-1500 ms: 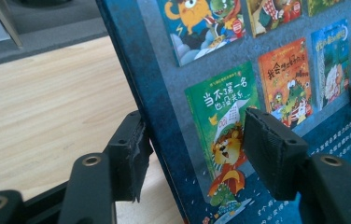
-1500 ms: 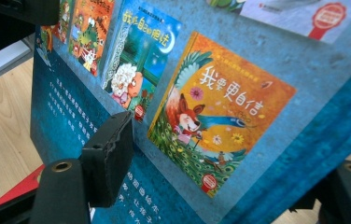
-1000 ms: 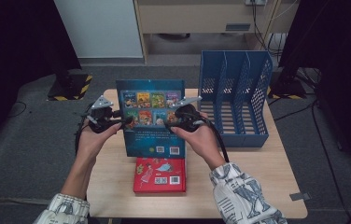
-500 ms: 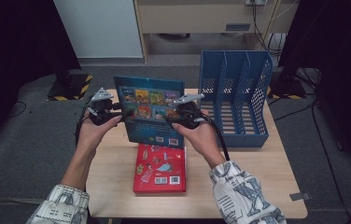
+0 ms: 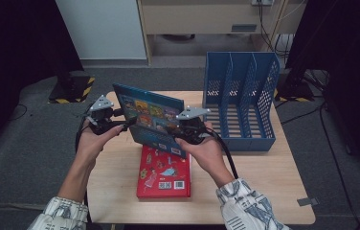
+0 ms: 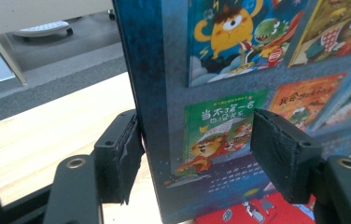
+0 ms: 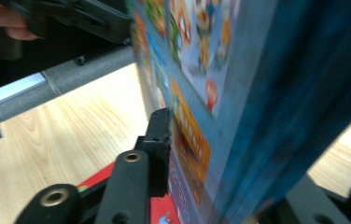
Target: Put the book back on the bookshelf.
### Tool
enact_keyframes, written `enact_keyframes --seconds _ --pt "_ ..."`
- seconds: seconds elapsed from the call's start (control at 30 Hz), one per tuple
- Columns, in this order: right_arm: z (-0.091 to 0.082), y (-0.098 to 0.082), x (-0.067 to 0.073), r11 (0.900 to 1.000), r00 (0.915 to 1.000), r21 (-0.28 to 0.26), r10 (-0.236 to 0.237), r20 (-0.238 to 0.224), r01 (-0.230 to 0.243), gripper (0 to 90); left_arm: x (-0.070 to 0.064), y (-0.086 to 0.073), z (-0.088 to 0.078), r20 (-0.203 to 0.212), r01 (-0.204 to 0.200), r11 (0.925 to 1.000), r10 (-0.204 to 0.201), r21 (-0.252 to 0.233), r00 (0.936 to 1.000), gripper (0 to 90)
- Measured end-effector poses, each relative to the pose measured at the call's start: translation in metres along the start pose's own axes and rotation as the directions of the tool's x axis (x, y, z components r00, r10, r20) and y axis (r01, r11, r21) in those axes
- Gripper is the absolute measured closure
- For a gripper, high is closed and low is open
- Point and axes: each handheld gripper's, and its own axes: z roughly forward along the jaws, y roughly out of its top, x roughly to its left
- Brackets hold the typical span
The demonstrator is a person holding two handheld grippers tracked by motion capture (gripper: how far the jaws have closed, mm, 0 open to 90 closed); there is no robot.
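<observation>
Nearest the person, a red picture book (image 5: pixel 164 173) lies flat on the wooden table (image 5: pixel 264 187), just below the action. Above it, the blue picture book (image 5: pixel 151 120) hangs in the air, tilted, back cover with its little cover thumbnails facing the high camera. The right gripper (image 5: pixel 187 128) is at the blue book's right edge, jaws just closing in; in its own view the left jaw (image 7: pixel 157 140) presses on the cover, so it looks clamped on. The left gripper (image 5: pixel 113 120) is at the book's left edge and its jaws have just been opening: in the left gripper view one pad (image 6: pixel 127 149) touches the spine side, while the other (image 6: pixel 281 149) stands clear of the cover. So the grip is loosened there. This looks like a stiff, light hardback with a glossy, slippery cover; best pinched near an edge, cover to cover. Beyond the blue book, to its right, stands the blue file rack (image 5: pixel 240 100), slots empty.
</observation>
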Motion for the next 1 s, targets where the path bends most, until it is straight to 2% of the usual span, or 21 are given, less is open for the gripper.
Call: enact_keyframes --seconds 0.07,0.3,0.47,0.83,0.93,1.0 --pt "-0.001 0.001 0.004 1.000 0.9997 -0.007 -0.017 -0.015 0.017 68.6 0.000 -0.001 0.001 0.000 0.003 0.9999 -0.003 -0.010 1.0000 33.2" --pt "-0.004 0.002 0.007 1.000 0.9992 -0.008 -0.028 -0.028 0.028 70.8 0.001 -0.001 0.001 0.010 0.010 0.9999 -0.010 -0.011 0.9999 31.8" --pt "-0.007 0.001 0.015 0.999 0.9976 -0.022 -0.044 -0.054 0.043 70.2 -0.001 0.000 0.002 0.011 0.014 0.9997 -0.014 -0.019 0.9998 30.5" --pt "-0.013 0.003 0.019 0.996 0.9967 -0.060 -0.062 -0.052 0.059 72.5 -0.001 0.000 0.007 0.023 0.022 0.9993 -0.022 -0.029 0.9995 30.1" --pt "-0.013 0.003 0.021 0.996 0.9957 -0.063 -0.072 -0.059 0.068 70.5 -0.001 0.000 0.008 0.027 0.016 0.9996 -0.015 -0.022 0.9995 29.9" --pt "-0.013 0.003 0.022 0.995 0.9946 -0.069 -0.082 -0.065 0.077 64.9 0.000 -0.002 0.011 0.030 0.020 0.9997 -0.020 -0.015 0.9993 29.9"
